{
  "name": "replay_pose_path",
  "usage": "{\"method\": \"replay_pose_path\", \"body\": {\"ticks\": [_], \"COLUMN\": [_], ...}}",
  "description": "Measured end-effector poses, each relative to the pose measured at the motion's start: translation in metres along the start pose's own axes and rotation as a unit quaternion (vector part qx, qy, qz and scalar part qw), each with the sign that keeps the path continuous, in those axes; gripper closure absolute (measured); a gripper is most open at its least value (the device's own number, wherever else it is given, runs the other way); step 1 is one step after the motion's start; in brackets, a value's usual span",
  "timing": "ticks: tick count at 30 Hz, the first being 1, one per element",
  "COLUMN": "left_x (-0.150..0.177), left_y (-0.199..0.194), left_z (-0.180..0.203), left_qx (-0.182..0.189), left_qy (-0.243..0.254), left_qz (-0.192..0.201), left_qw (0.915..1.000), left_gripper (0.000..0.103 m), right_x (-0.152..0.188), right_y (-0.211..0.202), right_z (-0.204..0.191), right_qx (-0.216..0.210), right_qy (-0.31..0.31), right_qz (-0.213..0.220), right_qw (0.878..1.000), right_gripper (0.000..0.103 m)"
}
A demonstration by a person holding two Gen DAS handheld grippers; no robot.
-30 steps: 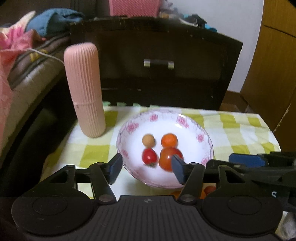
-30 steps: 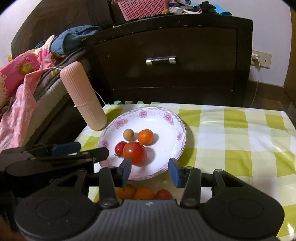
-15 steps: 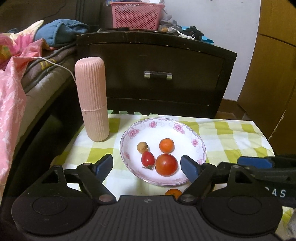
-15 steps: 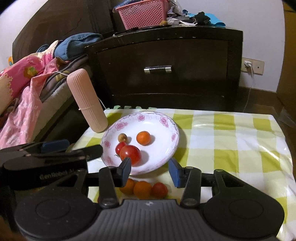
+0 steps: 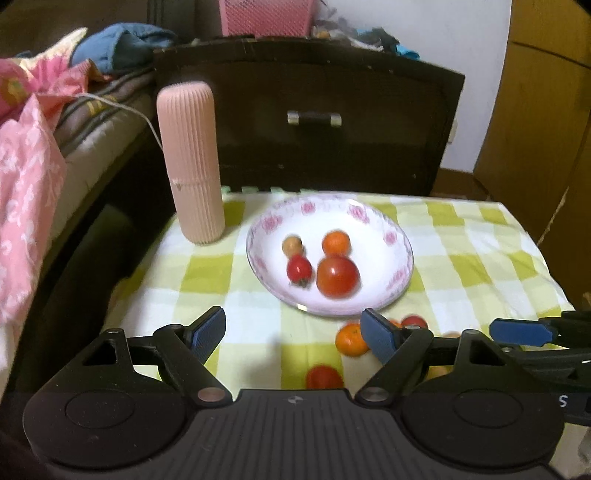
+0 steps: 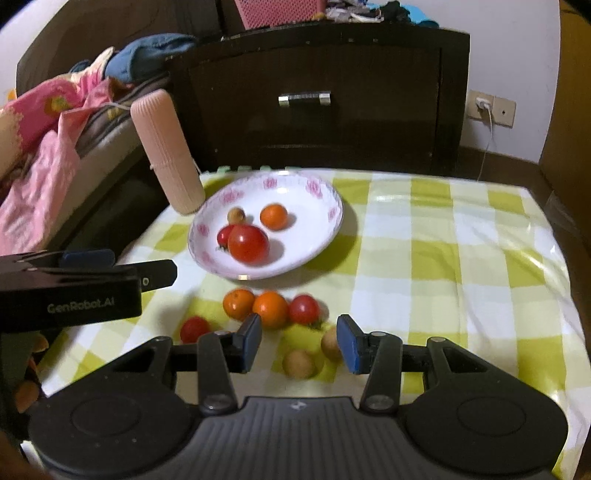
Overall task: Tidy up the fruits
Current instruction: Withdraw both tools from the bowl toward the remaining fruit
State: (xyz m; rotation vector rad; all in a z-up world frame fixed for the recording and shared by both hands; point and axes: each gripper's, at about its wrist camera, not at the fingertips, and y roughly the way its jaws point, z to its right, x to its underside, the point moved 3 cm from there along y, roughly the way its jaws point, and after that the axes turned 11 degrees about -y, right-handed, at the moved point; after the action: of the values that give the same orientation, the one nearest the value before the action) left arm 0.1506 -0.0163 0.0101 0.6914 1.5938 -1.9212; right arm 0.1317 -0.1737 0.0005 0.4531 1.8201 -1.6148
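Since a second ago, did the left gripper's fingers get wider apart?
Yes. The left gripper opened: its fingers now stand wider than the plate, which they sat within before.

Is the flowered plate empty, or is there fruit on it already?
Not empty. The flowered plate holds four fruits: a large tomato, a small red one, an orange and a small brown fruit.

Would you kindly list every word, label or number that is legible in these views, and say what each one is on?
"GenRobot.AI": on the side of the left gripper, seen from the right wrist view.
"S": a lone letter on the right gripper's body at the edge of the left wrist view; the rest is cut off.
A small logo mark, not text, sits on each camera's own gripper body.
Nothing readable on the plate, the pink case or the basket.
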Motion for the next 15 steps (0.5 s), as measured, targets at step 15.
{"method": "replay_pose_path", "body": {"ticks": [15], "left_x": [0.029], "left_y": [0.011], "left_z": [0.002], "left_qx": [0.019], "left_qy": [0.033], "left_qz": [-0.054], "left_qw": [0.9978], "left_gripper": [0.019], "right_x": [0.032], "right_y": [0.031], "right_z": [-0.011], "right_qx": [-0.01], "right_qy": [-0.014], "right_qz": [-0.041], "right_qw": [0.999], "right_gripper": [0.052]}}
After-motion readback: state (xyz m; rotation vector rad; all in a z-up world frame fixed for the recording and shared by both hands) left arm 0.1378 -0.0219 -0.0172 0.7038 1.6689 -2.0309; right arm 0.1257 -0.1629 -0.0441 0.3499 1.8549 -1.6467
